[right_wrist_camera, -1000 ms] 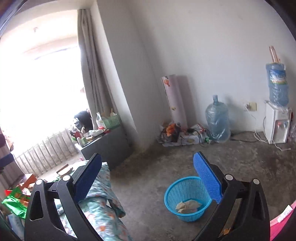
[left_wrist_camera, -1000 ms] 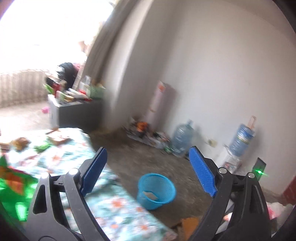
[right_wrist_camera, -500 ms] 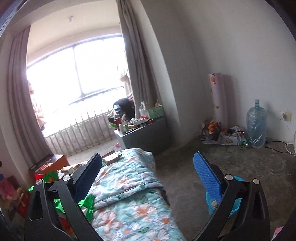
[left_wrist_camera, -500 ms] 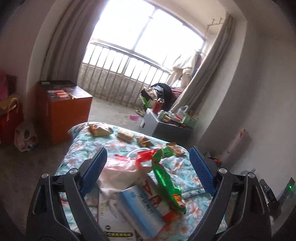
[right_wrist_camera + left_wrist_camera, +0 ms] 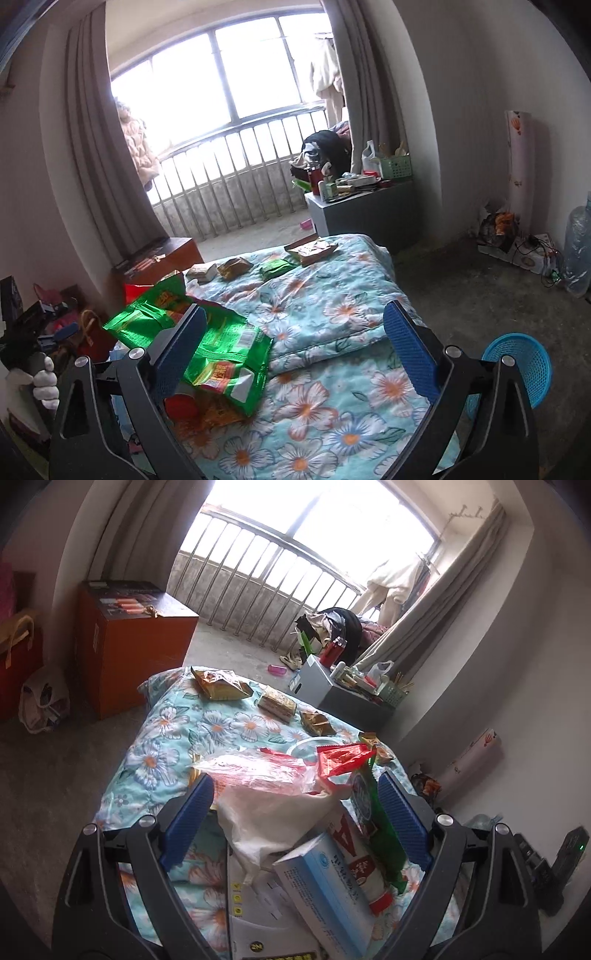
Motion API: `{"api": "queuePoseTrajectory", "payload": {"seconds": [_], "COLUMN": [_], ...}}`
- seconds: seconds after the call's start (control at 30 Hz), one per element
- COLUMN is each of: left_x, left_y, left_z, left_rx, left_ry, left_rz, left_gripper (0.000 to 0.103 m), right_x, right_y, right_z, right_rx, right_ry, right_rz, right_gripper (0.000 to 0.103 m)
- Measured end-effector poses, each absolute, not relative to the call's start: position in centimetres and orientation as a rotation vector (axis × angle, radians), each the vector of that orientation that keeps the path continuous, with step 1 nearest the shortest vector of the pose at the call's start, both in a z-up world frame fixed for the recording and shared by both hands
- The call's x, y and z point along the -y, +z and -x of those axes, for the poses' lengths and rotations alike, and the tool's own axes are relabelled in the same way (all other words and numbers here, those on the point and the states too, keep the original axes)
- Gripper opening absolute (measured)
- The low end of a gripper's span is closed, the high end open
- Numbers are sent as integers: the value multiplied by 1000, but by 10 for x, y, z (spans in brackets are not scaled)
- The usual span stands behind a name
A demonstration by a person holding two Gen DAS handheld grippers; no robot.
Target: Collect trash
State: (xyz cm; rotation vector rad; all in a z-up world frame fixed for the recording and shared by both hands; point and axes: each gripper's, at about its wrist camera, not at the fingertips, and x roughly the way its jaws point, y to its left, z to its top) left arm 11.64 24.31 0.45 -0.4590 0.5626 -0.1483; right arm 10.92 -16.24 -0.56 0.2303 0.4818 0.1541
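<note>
Both views swung from blue basket (image 5: 517,365) to bed (image 5: 332,314). Left tongs (image 5: 295,816) gaping over plastic bag (image 5: 266,805) w/ cartons; right tongs (image 5: 295,347) gaping, empty, by green wrapper (image 5: 221,350). Next pickup prob. starting.

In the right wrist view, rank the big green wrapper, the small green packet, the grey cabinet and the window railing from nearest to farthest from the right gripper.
From the right gripper:
1. Big green wrapper, by its left finger, on the bed's near left.
2. Small green packet, mid-bed among the snack packs.
3. Grey cabinet, beyond the bed's far end, to the right.
4. Window railing, behind everything.
</note>
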Motion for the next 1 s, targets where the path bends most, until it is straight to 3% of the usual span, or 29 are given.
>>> {"api": "queuePoseTrajectory", "payload": {"seconds": [0.27, 0.5, 0.73, 1.0], "left_x": [-201, -185, -182, -188], "left_y": [-4, -27, -40, -43], "left_z": [-150, -193, -210, -217], "left_rx": [-605, -691, -748, -776], "left_ry": [-194, -198, -255, -298], "left_rz": [-65, -288, -322, -260], "left_gripper": [86, 80, 61, 27], "right_x": [118, 76, 21, -29], "right_y": [-1, 20, 62, 77], "right_z": [-140, -163, -214, -255], "right_rx": [-543, -580, -653, -738], "right_ry": [268, 415, 655, 748], "right_rz": [-213, -139, 12, 109], "right_gripper": [93, 93, 93, 89]}}
